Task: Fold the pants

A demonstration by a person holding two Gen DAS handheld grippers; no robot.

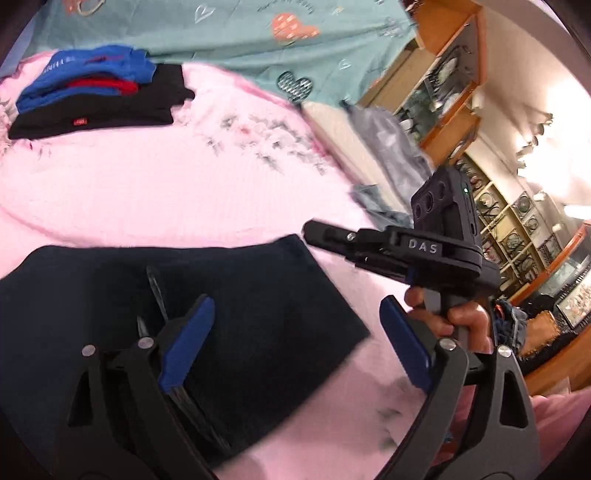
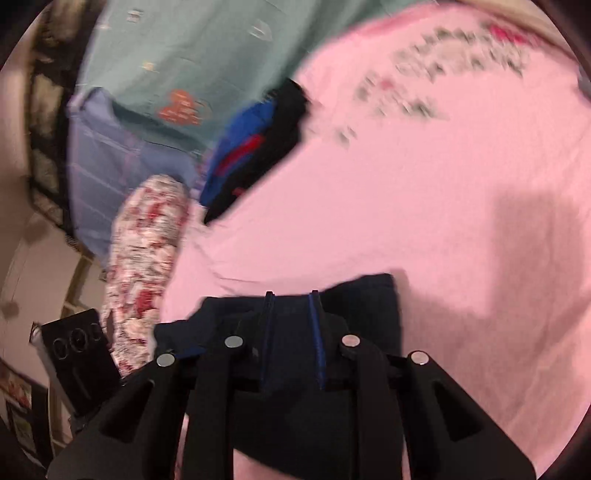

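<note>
Navy pants (image 2: 369, 310) sit pinched in the near-closed right gripper (image 2: 291, 328) — left gripper (image 1: 295, 343), wide open and empty, hovers above the cloth's right edge.

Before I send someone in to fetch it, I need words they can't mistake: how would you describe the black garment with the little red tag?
Start at the pink bedspread and look to its far edge, where it meets the teal sheet. A small stack of folded clothes sits there. The black garment with the red tag lies at the bottom, under blue and red pieces, and alone shows that small red label on its front fold.
</note>
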